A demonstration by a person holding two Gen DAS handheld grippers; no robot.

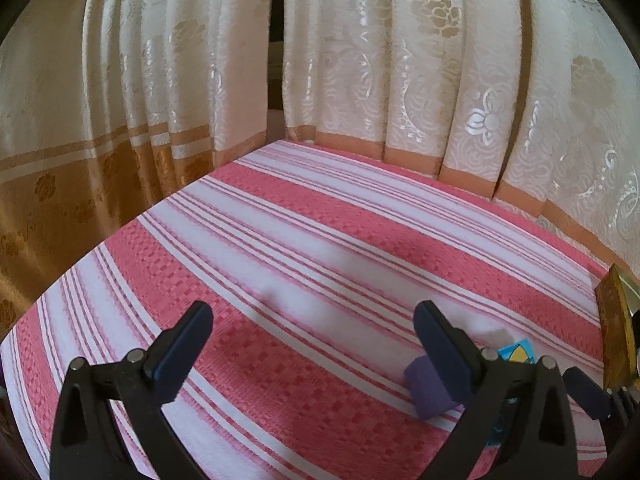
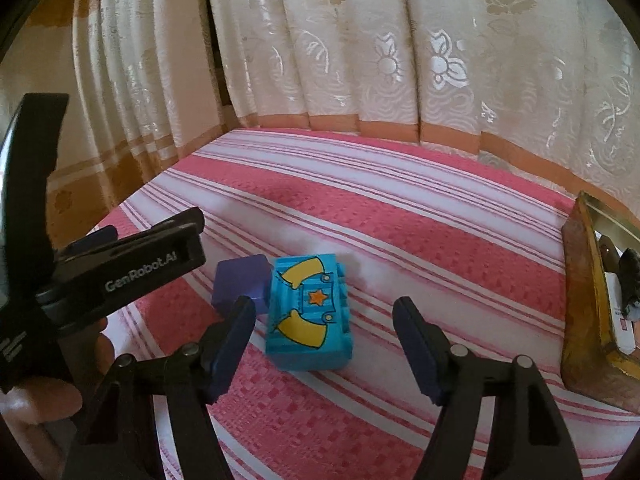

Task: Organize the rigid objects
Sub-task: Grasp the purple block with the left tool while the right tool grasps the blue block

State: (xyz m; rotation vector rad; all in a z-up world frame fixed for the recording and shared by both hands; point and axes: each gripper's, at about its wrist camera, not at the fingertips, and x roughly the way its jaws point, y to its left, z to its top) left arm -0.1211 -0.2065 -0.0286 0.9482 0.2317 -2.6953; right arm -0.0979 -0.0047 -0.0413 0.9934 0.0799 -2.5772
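Pink-and-white striped woven cloth (image 2: 400,216) spread over the table, broad checkered pink bands alternating with white bands ruled by thin pink lines. Behind it, cream damask curtains (image 2: 360,48) with floral motifs and an orange-tan border band along the hem, hanging right down to the table's far edge; a narrow dark gap between two panels. Soft daylight, faint shadows on the cloth.

Near the middle of the cloth, a blue toy block (image 2: 310,312) printed with yellow sleeve shapes and an orange star, lying flat. Touching its left side, a purple cube (image 2: 240,280). At the right edge of the table, a brown-and-gold tray (image 2: 580,304) with small, unclear items inside.

Right gripper (image 2: 324,320) hovering low over the blue block, jaws apart, pads not pressing on it; block between and just ahead of the fingertips. Left gripper (image 1: 312,320) held wide apart over bare cloth, nothing between the jaws; purple cube just beside its right finger (image 1: 440,344) in that view. Seen from the right wrist, left gripper's black body at far left, held by a hand (image 2: 40,396).
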